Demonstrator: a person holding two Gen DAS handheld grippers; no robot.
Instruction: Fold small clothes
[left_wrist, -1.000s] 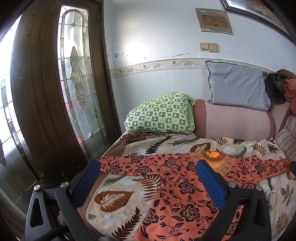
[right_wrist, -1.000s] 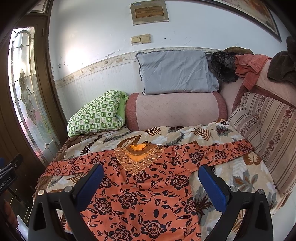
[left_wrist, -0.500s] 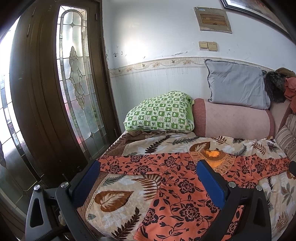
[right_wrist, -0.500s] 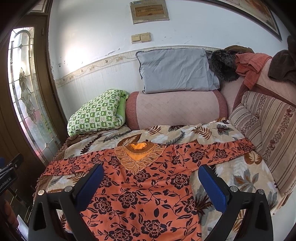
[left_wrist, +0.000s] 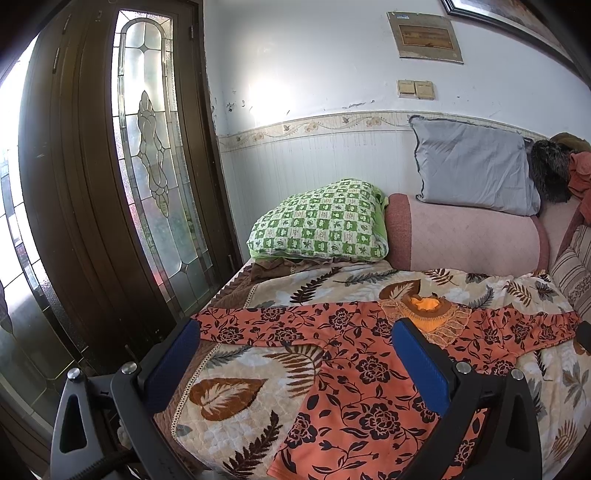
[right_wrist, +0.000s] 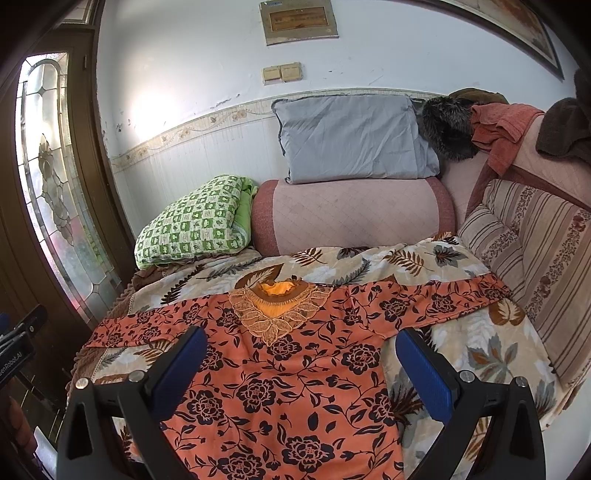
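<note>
Garment: orange floral top (right_wrist: 280, 373), lying flat, front up, on the leaf-print bed cover (right_wrist: 476, 354). Both sleeves spread out sideways.

Handling (judged): thin woven cloth, light, limp, no stiffness; will drape and sag when lifted. Slight slip on the quilted cover likely. Embroidered lace neckline (right_wrist: 279, 308) is the delicate part, so avoid pinching there.

Grip pts (judged): pinch at sleeve cuffs or shoulder seams. Left sleeve (left_wrist: 243, 325) ends near the bed's left edge; right sleeve (right_wrist: 443, 301) runs toward the striped cushion (right_wrist: 532, 236).

Orientation: neck points far, toward the pink bolster (right_wrist: 351, 214); hem is near, below frame edge in both views. Body long axis runs near-far; sleeve span runs left-right.

Left gripper (left_wrist: 295, 354): fingers spread wide, holding nothing, above the left sleeve area. Right gripper (right_wrist: 301, 363): fingers spread wide, empty, above the chest.
</note>
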